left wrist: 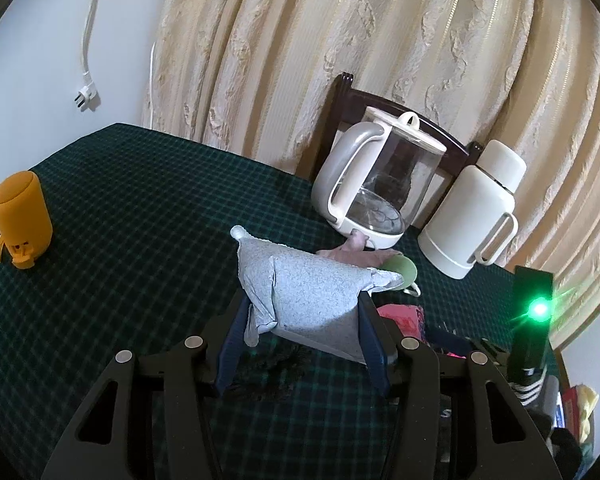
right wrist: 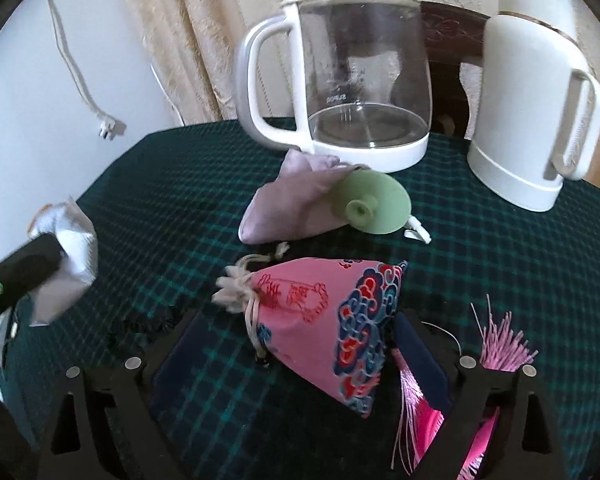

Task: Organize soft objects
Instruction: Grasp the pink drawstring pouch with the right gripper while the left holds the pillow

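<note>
A grey fabric pouch (left wrist: pixel 312 288) hangs above the green checked tablecloth (left wrist: pixel 140 208), with my left gripper (left wrist: pixel 302 312) shut on it between its blue pads. The same pouch (right wrist: pixel 68 248) shows at the left edge of the right wrist view. A pink embroidered drawstring pouch (right wrist: pixel 324 320) lies on the cloth between the wide-apart fingers of my right gripper (right wrist: pixel 300 344), which is open. Its pink tassel (right wrist: pixel 500 340) trails beside the right finger. Farther back a lilac pouch (right wrist: pixel 284 204) lies with a green suction cup (right wrist: pixel 372 204) against it.
A glass kettle (right wrist: pixel 340 80) and a white thermos jug (right wrist: pixel 532 100) stand at the back by the curtain. An orange cylindrical speaker (left wrist: pixel 20 220) stands at the far left. A black housing with a green light (left wrist: pixel 532 320) is at the right. A plug (left wrist: pixel 86 96) hangs on the wall.
</note>
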Available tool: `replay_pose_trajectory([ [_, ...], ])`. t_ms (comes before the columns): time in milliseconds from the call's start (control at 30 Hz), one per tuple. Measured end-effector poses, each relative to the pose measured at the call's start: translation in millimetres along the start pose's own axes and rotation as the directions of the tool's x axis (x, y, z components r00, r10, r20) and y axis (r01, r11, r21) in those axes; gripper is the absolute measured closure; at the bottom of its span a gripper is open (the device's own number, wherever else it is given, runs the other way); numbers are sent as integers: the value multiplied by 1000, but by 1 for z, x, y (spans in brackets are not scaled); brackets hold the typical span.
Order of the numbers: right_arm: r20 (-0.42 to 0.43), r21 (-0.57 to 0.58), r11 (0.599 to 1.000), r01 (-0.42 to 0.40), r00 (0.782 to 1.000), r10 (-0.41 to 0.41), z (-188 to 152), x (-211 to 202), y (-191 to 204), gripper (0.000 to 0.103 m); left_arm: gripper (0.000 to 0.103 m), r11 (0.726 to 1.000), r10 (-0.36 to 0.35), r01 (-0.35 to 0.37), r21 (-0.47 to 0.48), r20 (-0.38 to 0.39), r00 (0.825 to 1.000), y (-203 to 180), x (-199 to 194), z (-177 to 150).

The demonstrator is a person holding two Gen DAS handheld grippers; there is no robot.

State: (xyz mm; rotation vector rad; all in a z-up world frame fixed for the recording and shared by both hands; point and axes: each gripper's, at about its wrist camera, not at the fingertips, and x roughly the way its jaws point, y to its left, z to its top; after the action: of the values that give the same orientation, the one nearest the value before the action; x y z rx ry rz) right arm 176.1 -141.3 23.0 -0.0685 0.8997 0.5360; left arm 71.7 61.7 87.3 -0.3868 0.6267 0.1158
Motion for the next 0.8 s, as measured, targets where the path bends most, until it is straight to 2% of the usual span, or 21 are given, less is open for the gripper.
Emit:
replay_pose_trajectory([
  [200,-3,11,1000,15,1000,-15,-1,9,-5,7,50,1000,4,-4,-3,-10,1000,0,3,-1],
  [233,-3,14,1000,14,1000,-14,-1,10,-5,9,50,1000,5,-5,-4,-11,1000,0,3,-1],
  [300,-10,22,1000,20,1000,-20,-1,11,-8,21,50,1000,5,-5,-4,-12,1000,0,4,-1],
  [400,-7,37,999,10,1000,-10,-1,9,-10,26,50,1000,4,-5,-6,-14,1000,-1,4,-1],
  [800,97,121,992,-35,995,23,4,-45,-22,27,50,1000,-11,11,3,-19,1000,-4,4,-4],
])
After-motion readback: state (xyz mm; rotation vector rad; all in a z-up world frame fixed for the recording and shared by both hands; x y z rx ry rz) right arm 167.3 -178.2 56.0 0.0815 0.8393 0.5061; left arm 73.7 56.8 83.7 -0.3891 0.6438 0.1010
